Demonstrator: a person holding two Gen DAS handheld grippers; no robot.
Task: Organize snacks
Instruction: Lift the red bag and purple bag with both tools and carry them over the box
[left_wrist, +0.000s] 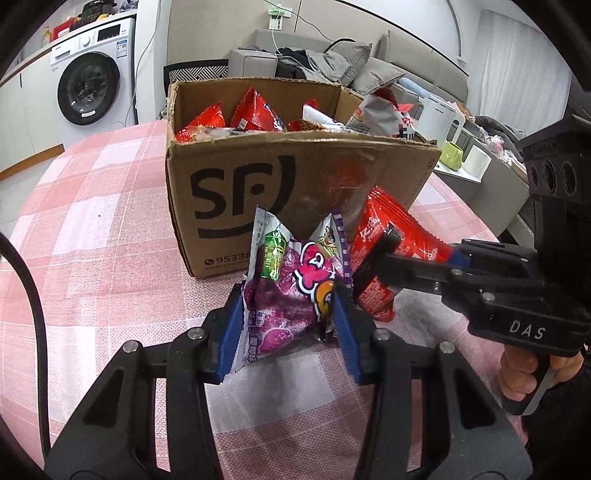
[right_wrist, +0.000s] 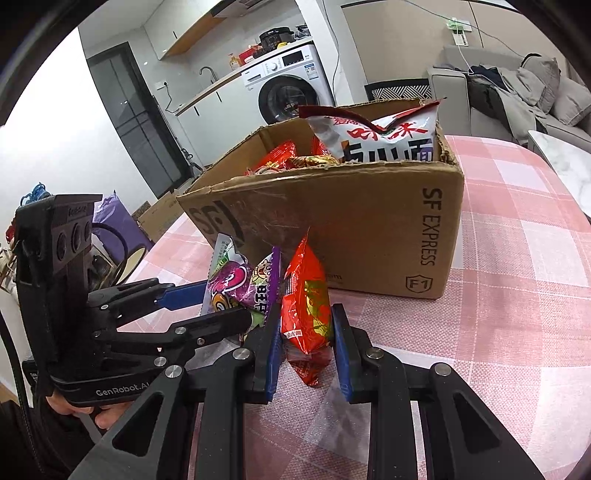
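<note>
On a desk covered with a pink-and-white checked cloth stands an open brown cardboard box printed with a black SF logo, filled with red snack packets and one large white-and-red bag that pokes above its rim. Just in front of the box, the left gripper is clamped on a purple crinkled plastic snack packet, its blue pads pressing both sides. Beside it, the right gripper is clamped on a red foil snack packet, held upright. The two packets sit close together, near the box's front wall.
</note>
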